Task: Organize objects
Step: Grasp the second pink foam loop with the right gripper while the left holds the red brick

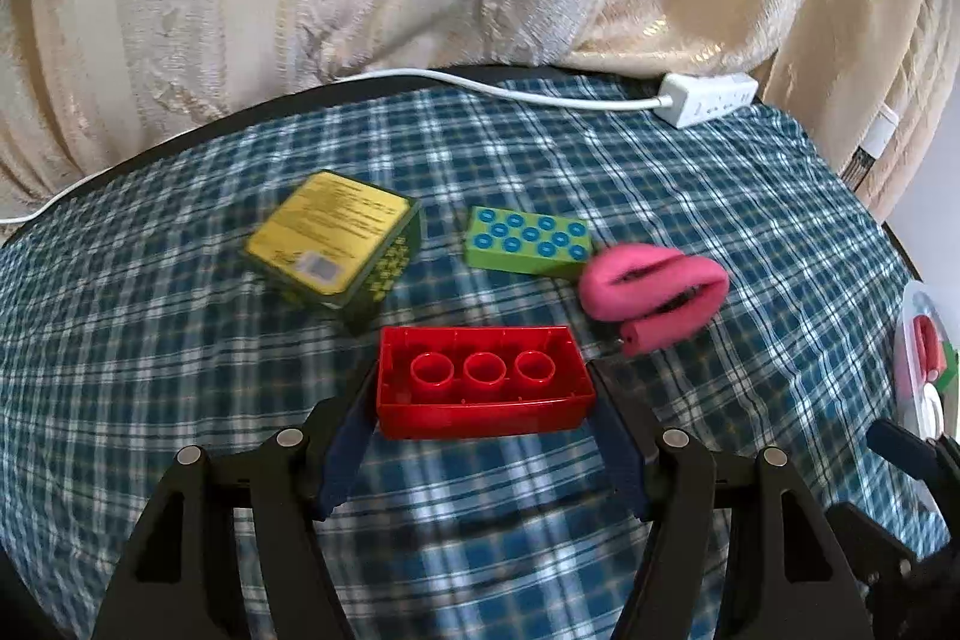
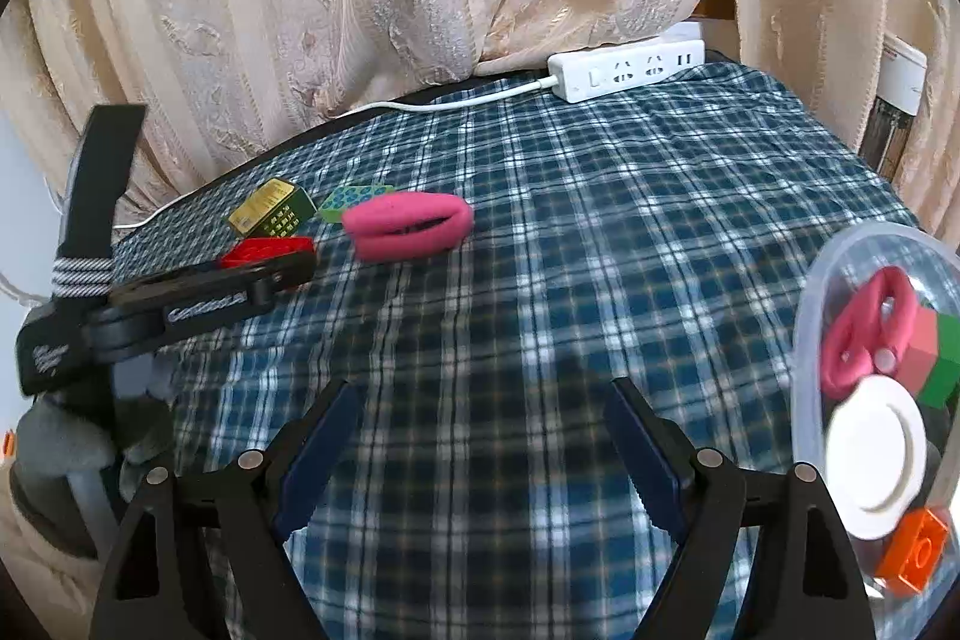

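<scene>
Red block (image 1: pixel 485 381) held hollow side up, three round tubes showing, long axis running left to right across the left gripper (image 1: pixel 485 400), above the plaid tablecloth (image 1: pixel 180 340). Pinched at both short ends by the blue pads (image 1: pixel 345 451), jaws about half open and closed on the block. Left gripper tilted steeply down toward the cloth. Beyond it, a yellow-topped green box (image 1: pixel 336 244) to the far left, a green block with blue rings (image 1: pixel 528 241) to the far right, and just right of that a pink foam piece (image 1: pixel 654 292) folded on itself. Right gripper (image 2: pixel 483 451) wide open with nothing between its fingers, angled down over bare cloth. Clear plastic container (image 2: pixel 807 340) at the near right, holding pink scissors (image 2: pixel 864 334), a white disc (image 2: pixel 876 460) and an orange block (image 2: pixel 915 550). White power strip (image 2: pixel 624 70) at the far edge
</scene>
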